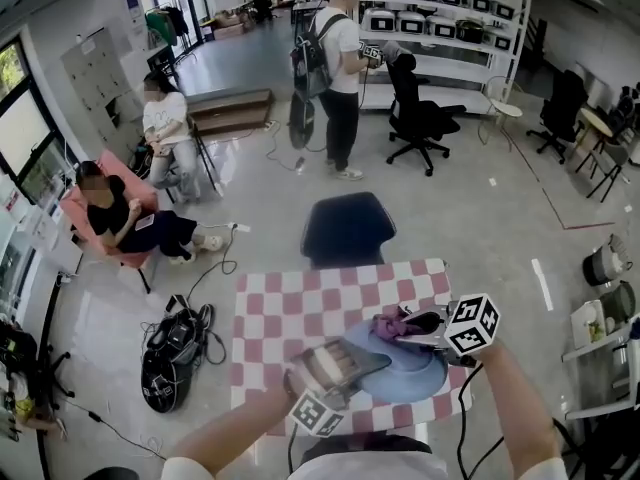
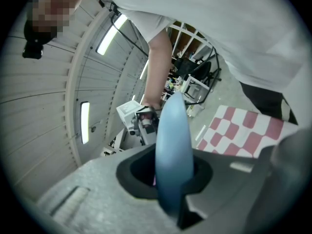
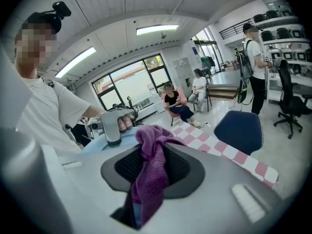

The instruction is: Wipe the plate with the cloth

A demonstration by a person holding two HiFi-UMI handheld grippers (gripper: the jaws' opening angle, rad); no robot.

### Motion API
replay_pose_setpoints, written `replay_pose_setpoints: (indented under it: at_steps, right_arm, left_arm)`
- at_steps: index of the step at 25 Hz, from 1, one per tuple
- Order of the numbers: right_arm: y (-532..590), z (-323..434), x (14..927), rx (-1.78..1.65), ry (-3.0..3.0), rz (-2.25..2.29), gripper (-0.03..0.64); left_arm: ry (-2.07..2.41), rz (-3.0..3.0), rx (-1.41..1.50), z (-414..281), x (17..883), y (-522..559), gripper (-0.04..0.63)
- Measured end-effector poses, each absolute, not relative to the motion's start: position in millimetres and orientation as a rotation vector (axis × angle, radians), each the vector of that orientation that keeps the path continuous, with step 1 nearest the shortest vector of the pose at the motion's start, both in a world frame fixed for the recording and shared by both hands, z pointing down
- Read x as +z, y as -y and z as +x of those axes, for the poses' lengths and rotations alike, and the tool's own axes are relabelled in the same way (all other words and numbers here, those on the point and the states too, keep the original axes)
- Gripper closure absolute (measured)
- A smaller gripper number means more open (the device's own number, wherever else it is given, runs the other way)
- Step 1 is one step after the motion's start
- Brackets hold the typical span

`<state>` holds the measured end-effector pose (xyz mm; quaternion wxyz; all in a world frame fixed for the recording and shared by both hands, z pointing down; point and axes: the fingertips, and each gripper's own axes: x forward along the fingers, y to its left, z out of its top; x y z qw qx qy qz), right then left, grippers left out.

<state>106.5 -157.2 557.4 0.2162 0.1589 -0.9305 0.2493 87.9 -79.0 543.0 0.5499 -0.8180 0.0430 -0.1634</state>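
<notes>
A light blue plate [image 1: 405, 363] is held tilted above the checkered table [image 1: 290, 313]. My left gripper [image 1: 345, 363] is shut on the plate's left rim; in the left gripper view the plate [image 2: 171, 150] stands edge-on between the jaws. My right gripper [image 1: 420, 325] is shut on a purple cloth [image 1: 392, 322] that rests against the plate's upper side. From the right gripper view the cloth [image 3: 148, 172] hangs bunched between the jaws, with the plate's edge [image 3: 97, 143] just beyond it.
A dark blue chair [image 1: 347, 228] stands at the table's far edge. Two people sit at the left [image 1: 130, 218], another stands by shelves [image 1: 335, 68] at the back. A black bag and cables [image 1: 175, 353] lie on the floor left of the table.
</notes>
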Motion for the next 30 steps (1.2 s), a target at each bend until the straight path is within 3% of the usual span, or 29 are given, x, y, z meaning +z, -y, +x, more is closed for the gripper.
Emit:
replay_pose_setpoints:
  at_steps: [11, 30]
  right_arm:
    - [153.4, 53.1, 530.4, 0.640, 2.638, 0.280, 0.512]
    - [193.8, 128.7, 610.2, 0.717, 2.352, 0.588, 0.512]
  left_arm:
    - [-0.039, -1.883, -0.360, 100.5, 545.1, 67.3, 0.545]
    - [-0.018, -1.844, -0.369, 82.5, 544.2, 69.0, 0.540]
